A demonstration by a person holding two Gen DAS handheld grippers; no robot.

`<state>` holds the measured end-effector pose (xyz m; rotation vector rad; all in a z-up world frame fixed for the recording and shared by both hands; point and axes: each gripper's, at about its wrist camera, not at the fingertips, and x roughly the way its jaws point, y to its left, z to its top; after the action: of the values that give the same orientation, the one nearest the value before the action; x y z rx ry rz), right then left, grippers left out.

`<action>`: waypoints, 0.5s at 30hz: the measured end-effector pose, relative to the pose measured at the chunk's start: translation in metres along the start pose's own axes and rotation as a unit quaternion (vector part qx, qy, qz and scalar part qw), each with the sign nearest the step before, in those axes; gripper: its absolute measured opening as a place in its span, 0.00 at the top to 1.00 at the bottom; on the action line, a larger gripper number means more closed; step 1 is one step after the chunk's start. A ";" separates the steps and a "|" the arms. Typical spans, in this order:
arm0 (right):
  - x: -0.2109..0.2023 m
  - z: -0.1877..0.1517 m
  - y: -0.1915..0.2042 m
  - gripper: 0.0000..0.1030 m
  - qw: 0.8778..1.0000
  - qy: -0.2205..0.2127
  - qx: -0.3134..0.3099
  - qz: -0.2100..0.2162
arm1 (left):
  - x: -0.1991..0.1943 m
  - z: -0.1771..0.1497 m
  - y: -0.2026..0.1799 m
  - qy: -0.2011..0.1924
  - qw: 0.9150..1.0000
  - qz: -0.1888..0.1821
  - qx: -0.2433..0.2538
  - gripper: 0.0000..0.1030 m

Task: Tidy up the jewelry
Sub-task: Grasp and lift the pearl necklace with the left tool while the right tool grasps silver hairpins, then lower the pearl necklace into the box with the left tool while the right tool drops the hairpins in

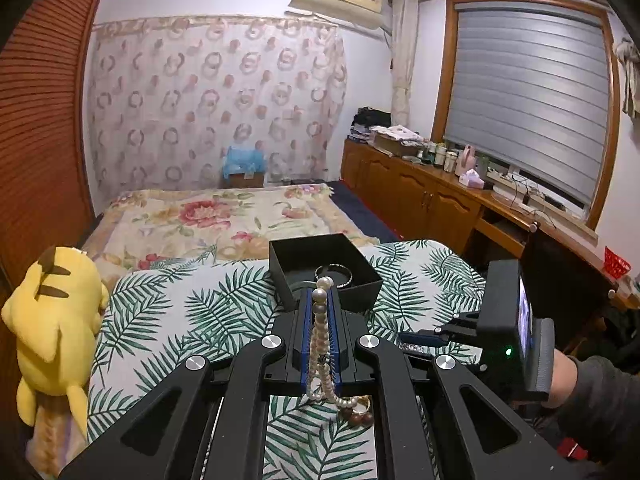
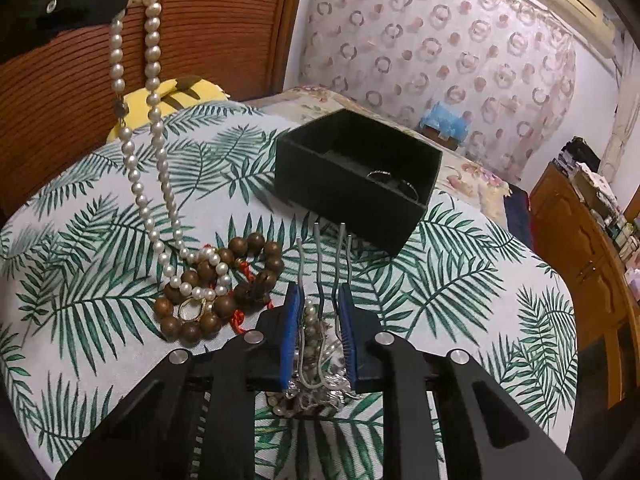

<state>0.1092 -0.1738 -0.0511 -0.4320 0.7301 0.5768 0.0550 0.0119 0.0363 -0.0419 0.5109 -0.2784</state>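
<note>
Left wrist view: we see the pearl necklace (image 1: 320,332) pinched between the blue pads of our left gripper (image 1: 320,300), whose fingers are closed right down onto the strand. The pearls run along the narrow gap, and the loose end drops behind to a small pile on the leaf-print cloth (image 1: 192,312). In the right wrist view the same necklace (image 2: 154,128) hangs in a long double strand from the left gripper (image 2: 86,8) at the upper left, its lower end trailing down onto the wooden bead bracelet (image 2: 224,280) — the pearls lie across the brown beads, touching them, with a small gold ring (image 2: 190,307) among them.

Our right gripper (image 2: 320,304) stands partly open, its two blue pads apart on either side of a silver hair comb (image 2: 324,264), whose wavy prongs point forward toward the box. We cannot tell whether the pads actually press on it; a tangle of small pearls and silver pieces sits low between the fingers.

Just beyond lies the open black jewelry box (image 2: 352,184), resting on the cloth, with thin silver bangles (image 2: 394,180) inside against its far right wall. In the left wrist view the box (image 1: 320,256) sits directly ahead of the fingertips, and the right gripper (image 1: 424,336) reaches in from the right. A yellow Pikachu plush (image 1: 56,320) lies at the left edge of the cloth.
</note>
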 end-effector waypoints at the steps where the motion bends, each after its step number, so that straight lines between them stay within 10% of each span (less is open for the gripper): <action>1: -0.001 0.001 -0.002 0.86 1.000 -0.001 0.002 0.000 | 0.000 0.001 -0.001 -0.001 1.000 0.000 0.002 0.93; 15: -0.016 -0.001 -0.047 0.98 0.999 -0.008 0.046 0.000 | 0.005 0.030 -0.013 -0.014 1.000 -0.004 0.018 0.93</action>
<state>0.1282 -0.2158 -0.0321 -0.3430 0.7384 0.5435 0.0702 -0.0032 0.0615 -0.0133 0.4786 -0.2942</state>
